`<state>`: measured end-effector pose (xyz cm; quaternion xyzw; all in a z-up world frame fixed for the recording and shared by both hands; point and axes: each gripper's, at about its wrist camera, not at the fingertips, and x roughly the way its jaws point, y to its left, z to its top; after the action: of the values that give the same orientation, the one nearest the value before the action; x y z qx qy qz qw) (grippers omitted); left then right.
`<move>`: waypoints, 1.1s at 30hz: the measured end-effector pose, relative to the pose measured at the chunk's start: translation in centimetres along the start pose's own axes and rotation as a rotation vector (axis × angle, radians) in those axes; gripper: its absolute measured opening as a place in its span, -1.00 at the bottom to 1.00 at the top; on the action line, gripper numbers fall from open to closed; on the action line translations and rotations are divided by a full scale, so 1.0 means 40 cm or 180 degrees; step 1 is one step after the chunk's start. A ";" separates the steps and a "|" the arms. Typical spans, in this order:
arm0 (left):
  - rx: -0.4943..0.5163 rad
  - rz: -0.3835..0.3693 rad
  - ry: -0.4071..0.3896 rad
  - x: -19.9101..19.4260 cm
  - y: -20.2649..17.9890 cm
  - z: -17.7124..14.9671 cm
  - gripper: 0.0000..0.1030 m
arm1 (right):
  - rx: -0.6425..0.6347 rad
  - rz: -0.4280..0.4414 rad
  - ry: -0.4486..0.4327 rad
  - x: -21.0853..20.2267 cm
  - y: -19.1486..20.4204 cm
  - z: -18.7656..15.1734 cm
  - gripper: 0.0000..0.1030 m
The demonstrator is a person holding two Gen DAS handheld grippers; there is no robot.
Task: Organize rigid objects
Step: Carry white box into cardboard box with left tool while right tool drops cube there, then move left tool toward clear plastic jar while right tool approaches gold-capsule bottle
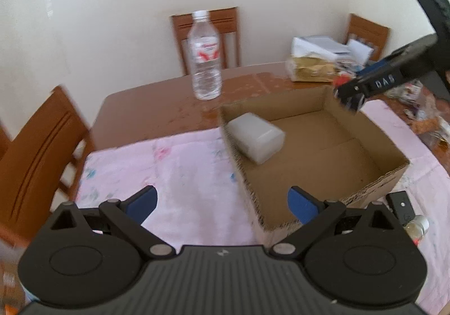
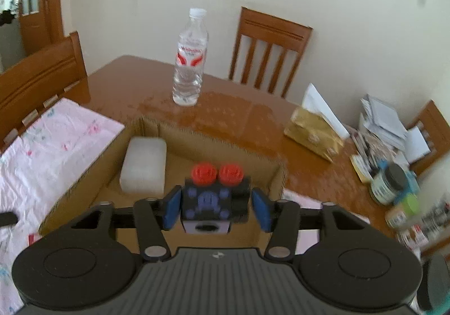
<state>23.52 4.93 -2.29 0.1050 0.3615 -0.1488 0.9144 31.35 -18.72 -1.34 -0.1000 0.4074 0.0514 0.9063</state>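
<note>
Left claw (image 1: 222, 204) hangs wide open and empty over the pink cloth (image 1: 157, 163), beside the cardboard box (image 1: 374, 174). Right claw (image 2: 215, 209) sits half open over the box, a black toy block (image 2: 209, 202) with red knobs between its pads, untouched. A white block (image 2: 144, 166) lies inside; beyond, a water bottle (image 2: 189, 59) stands on the table (image 2: 126, 76).
</note>
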 end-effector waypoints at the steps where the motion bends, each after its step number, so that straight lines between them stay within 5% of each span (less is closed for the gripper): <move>1: -0.0050 0.0038 0.0005 -0.010 0.001 -0.007 0.92 | -0.0011 -0.0057 -0.0002 0.012 -0.002 0.009 0.81; 3: -0.0105 0.0086 0.0022 -0.022 0.002 -0.023 0.92 | -0.0044 -0.0101 -0.0073 0.018 -0.003 0.015 1.00; 15: -0.0398 0.0389 0.0336 -0.016 -0.006 -0.102 0.92 | 0.0062 0.0081 -0.0025 -0.018 -0.001 -0.061 1.00; 33: 0.0053 -0.0059 0.0382 0.009 -0.116 -0.111 0.92 | 0.0342 0.0003 0.0533 -0.106 0.066 -0.350 1.00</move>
<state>19.35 1.87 -6.10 0.1180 0.4153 -0.1536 0.8888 17.86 -19.32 -7.60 -0.0549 0.4839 0.0214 0.8731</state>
